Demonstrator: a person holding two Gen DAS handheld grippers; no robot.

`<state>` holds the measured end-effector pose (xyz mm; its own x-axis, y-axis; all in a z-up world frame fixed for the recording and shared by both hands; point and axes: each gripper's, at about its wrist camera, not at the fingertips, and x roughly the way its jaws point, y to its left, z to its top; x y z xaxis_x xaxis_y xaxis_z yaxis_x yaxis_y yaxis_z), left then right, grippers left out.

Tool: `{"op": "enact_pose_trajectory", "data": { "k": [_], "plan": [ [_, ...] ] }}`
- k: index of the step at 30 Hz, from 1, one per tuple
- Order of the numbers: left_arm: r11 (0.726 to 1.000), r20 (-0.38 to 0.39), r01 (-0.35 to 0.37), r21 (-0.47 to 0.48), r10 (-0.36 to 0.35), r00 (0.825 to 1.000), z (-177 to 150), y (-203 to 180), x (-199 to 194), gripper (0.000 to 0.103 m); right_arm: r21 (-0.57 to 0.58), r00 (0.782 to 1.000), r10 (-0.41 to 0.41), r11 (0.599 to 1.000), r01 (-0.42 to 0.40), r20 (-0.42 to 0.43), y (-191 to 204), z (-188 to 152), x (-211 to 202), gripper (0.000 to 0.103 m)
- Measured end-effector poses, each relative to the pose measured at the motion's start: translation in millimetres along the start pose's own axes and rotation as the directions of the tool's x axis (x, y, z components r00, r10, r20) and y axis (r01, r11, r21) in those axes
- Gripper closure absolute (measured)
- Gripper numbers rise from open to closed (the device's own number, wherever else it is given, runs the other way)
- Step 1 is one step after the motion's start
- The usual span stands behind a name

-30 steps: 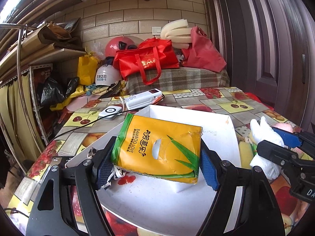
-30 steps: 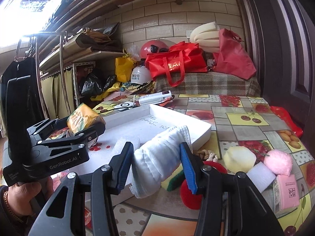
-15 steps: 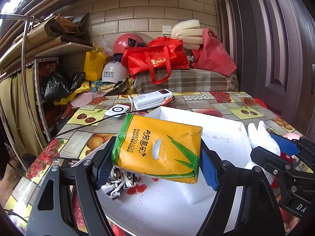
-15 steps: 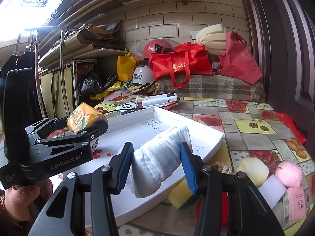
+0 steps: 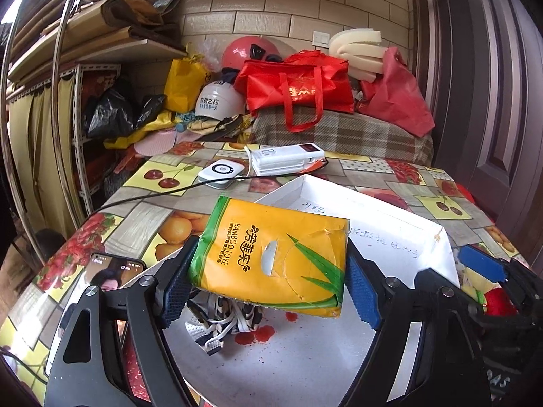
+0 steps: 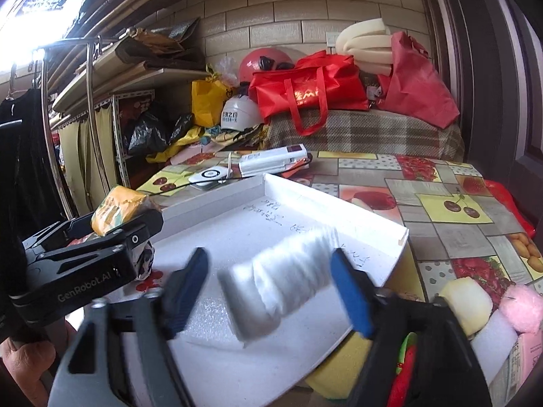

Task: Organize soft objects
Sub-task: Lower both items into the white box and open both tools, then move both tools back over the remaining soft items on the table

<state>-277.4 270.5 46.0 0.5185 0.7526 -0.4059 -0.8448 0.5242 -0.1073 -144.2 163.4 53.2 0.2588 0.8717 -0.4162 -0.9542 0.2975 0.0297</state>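
On my far left a phone (image 5: 101, 273) lies face up on the fruit-print tablecloth (image 5: 152, 210), its screen lit, just beside the white tray (image 5: 390, 210). My left gripper (image 5: 268, 278) pinches the yellow tissue pack (image 5: 271, 254) by its two short ends, blue pads pressed against it, and holds it clear above the tray's near left part. Under the pack, on the tray floor, sits a tangle of black-and-white cord (image 5: 220, 318) beside a few red spots.

From my right-hand camera the left gripper (image 6: 112, 234) shows at the left edge with the tissue pack (image 6: 117, 208) gripped in it, over the tray's (image 6: 339, 203) left side. In the middle, my right gripper (image 6: 268, 288) is spread wide: the rolled white towel (image 6: 281, 281) lies between the blue pads with a clear gap on the left side, and I cannot tell whether the right pad touches it. The towel is blurred, and I cannot tell whether it rests on the tray floor or hangs just above it.

To the right of the tray, on the tablecloth, a pale yellow sponge (image 6: 465, 302), a white foam block (image 6: 492, 339) and a pink fluffy ball (image 6: 522, 308) sit close together near the table's right edge.
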Motion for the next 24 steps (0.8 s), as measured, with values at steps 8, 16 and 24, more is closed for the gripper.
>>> {"op": "enact_pose_trajectory", "data": {
  "k": [8, 16, 24],
  "plan": [
    [0.999, 0.036, 0.002, -0.043, -0.001, 0.999, -0.6, 10.1, -8.1, 0.000, 0.014, 1.000, -0.019, 1.000, 0.018, 0.019, -3.0, -0.2, -2.9, 0.000],
    [1.000, 0.117, -0.007, -0.004, 0.008, 0.993, -3.1, 3.3, -25.3, 0.000, 0.031, 0.995, -0.038, 0.999, 0.035, 0.092, -6.4, -1.2, -15.2, 0.000],
    [0.997, 0.074, 0.072, -0.007, -0.072, 0.995, -13.5, -5.8, -38.5, 0.000, 0.015, 0.993, -0.024, 1.000, 0.023, 0.113, -15.6, -10.8, -41.7, 0.000]
  ]
}}
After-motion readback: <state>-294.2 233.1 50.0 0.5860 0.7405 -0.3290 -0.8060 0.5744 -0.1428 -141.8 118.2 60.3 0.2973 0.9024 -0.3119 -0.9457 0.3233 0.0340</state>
